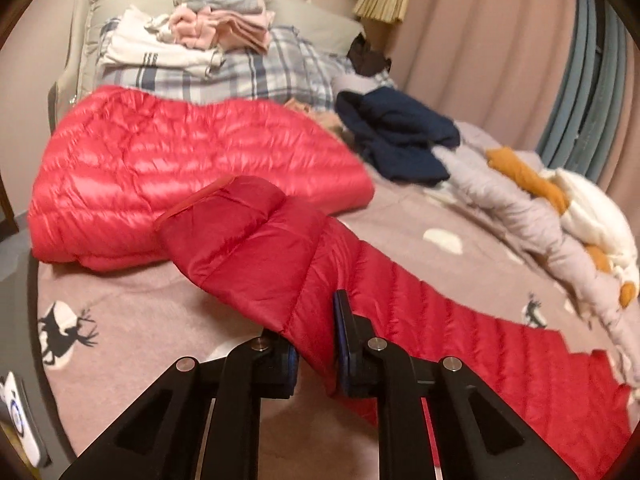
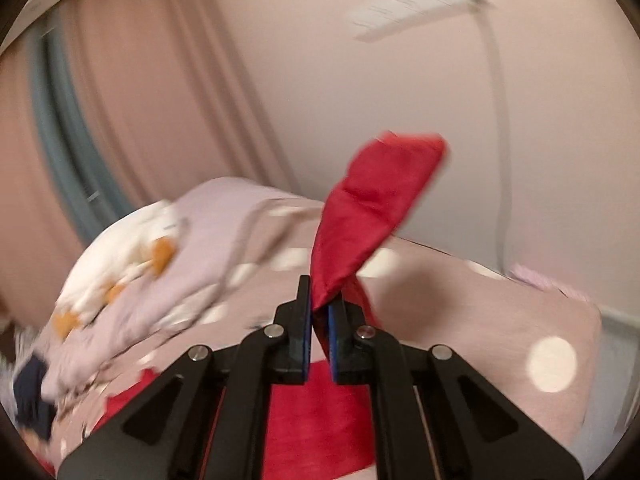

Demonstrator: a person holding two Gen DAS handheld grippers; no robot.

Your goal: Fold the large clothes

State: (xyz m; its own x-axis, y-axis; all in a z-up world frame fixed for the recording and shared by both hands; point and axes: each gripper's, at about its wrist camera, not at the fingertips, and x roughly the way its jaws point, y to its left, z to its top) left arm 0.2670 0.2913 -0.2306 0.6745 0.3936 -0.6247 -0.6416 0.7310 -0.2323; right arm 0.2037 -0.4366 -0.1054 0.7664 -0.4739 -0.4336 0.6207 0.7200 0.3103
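Note:
A red quilted down jacket (image 1: 160, 168) lies on the bed, its body puffed up at the left. One sleeve runs from the body toward me, and my left gripper (image 1: 316, 340) is shut on that sleeve just behind the cuff (image 1: 224, 232). The rest of the jacket stretches off to the lower right. In the right wrist view my right gripper (image 2: 320, 312) is shut on a thin red edge of the jacket (image 2: 380, 188), which stands up above the jaws in the air. More red fabric (image 2: 316, 412) hangs below that gripper. This view is blurred.
The bed has a pinkish blanket with deer prints (image 1: 120, 320). Folded clothes (image 1: 192, 36) are stacked on a plaid pillow at the head. A navy garment (image 1: 400, 136) and a rumpled grey, orange and white duvet (image 1: 560, 216) lie to the right. Curtains (image 2: 120, 100) hang behind.

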